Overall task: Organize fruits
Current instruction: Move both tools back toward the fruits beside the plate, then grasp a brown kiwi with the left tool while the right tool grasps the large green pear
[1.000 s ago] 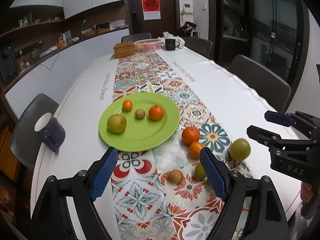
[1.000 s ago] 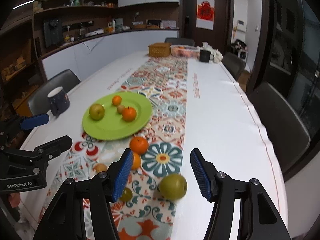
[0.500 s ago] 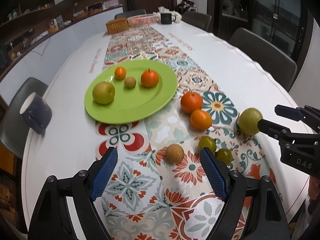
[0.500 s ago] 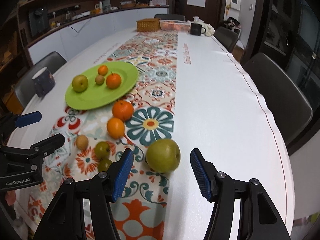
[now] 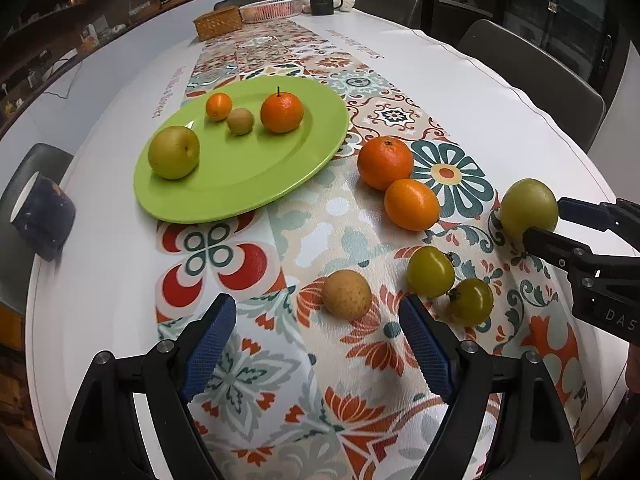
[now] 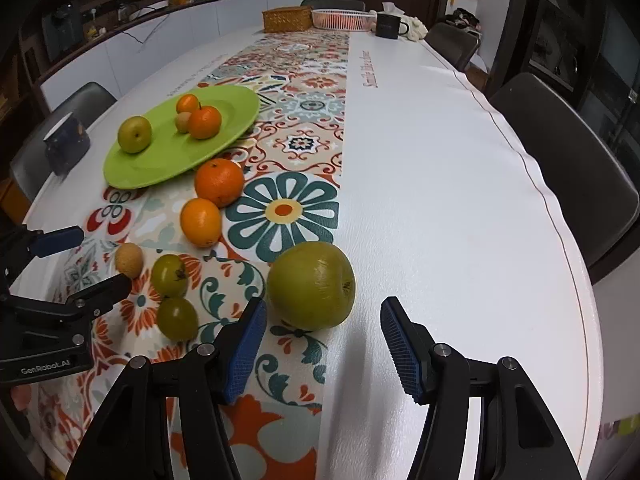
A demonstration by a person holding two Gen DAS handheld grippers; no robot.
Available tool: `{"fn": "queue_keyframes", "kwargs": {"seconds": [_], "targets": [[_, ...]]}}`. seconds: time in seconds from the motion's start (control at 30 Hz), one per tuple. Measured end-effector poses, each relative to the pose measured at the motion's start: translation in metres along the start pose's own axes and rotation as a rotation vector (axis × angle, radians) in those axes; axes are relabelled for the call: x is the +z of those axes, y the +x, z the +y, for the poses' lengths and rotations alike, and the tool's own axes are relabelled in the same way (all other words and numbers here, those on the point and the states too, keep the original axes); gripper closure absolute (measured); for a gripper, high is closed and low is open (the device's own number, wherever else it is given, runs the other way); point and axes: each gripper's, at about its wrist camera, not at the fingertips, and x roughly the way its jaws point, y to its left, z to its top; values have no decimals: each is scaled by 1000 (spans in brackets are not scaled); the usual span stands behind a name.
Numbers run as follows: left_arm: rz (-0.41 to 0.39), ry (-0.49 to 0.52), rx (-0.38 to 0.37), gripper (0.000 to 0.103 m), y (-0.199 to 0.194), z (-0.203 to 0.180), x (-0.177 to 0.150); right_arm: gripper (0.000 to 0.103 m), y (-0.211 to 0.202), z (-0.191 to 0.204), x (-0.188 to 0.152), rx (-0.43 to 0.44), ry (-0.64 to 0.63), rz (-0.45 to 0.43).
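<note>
A lime-green plate [image 5: 240,184] holds a green pear [image 5: 174,152], two oranges and a small brown fruit. Loose on the patterned runner lie two oranges [image 5: 385,162] [image 5: 412,204], two small green fruits [image 5: 430,271] [image 5: 470,302], a small brown fruit [image 5: 346,294] and a big green pear [image 6: 311,284]. My left gripper [image 5: 316,320] is open, and the brown fruit sits just ahead of its tips. My right gripper [image 6: 323,314] is open with the big pear right at its fingertips, the pads clear of it. Each gripper shows at the edge of the other's view.
A dark mug [image 5: 40,216] stands near the table's left edge. Far down the table are a wicker basket [image 5: 218,26], a pink basket [image 5: 272,8] and another mug [image 5: 322,2]. Chairs [image 5: 532,76] line the right side, beyond the white tabletop [image 6: 440,200].
Both grippers have come down and tipped toward the table, so the loose fruits now sit close before the fingertips. Neither gripper's jaw gap has visibly altered.
</note>
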Motion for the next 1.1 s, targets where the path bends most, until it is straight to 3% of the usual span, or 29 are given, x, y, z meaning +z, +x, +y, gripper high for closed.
{"fn": "queue_keyframes", "kwargs": {"seconds": [0.27,0.53,0.6,1.1], "targets": [[23,-15,-38,37,10,-3,5,43,7,-1,5,36,7,-5],[42,-31,-68,68,15,-3,5,44,16,-1,7,53,19,6],[39,-28,-71,74,15,-3,5,52,15,0,7,61,14,2],[-14,-39,-92,76,-7,0,7,52,-2,9,10,81,-4,-32]]}}
